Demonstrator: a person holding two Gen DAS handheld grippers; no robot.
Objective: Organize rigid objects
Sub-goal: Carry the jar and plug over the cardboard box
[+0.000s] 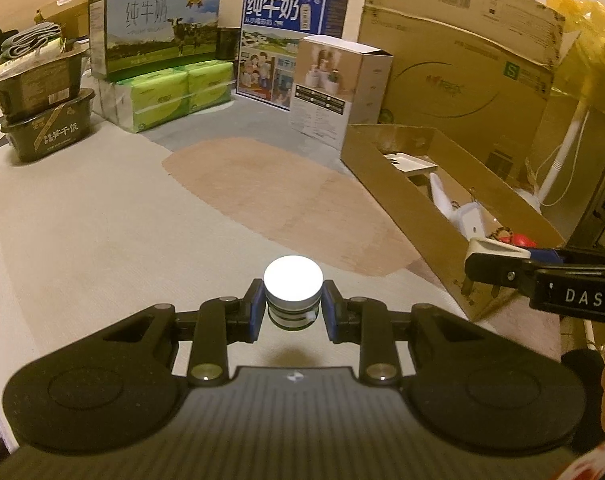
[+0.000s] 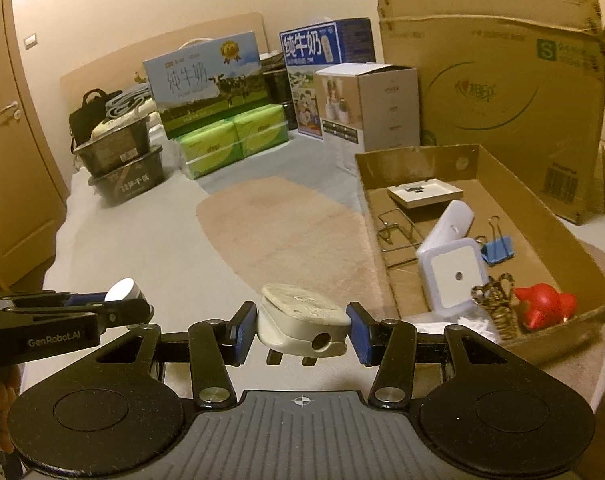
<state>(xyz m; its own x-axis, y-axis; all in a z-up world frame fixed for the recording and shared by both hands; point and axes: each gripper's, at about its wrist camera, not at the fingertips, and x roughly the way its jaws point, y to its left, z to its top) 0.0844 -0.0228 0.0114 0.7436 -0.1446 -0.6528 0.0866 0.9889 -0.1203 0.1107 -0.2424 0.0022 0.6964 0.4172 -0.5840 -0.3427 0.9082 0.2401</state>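
My left gripper point(image 1: 292, 306) is shut on a small round jar point(image 1: 293, 294) with a white lid, held above the pale bed cover; the jar also shows in the right wrist view point(image 2: 123, 291). My right gripper point(image 2: 302, 328) is shut on a white three-pin plug adapter point(image 2: 302, 326), held left of the shallow cardboard tray point(image 2: 430, 160). The tray holds a white flat device point(image 2: 424, 192), a wire clip point(image 2: 396, 232), a white cube-like box point(image 2: 456, 270), a blue binder clip point(image 2: 498, 250), a tiger figure point(image 2: 498, 304) and a red figure point(image 2: 546, 306). The right gripper point(image 1: 498, 268) also shows in the left view.
At the back stand two milk cartons point(image 1: 158, 28) point(image 1: 286, 40), green tissue packs point(image 1: 170, 96), a white product box point(image 1: 334, 88), a big cardboard box point(image 1: 462, 60) and stacked dark food tubs point(image 1: 42, 112). A brown door point(image 2: 10, 120) is at left.
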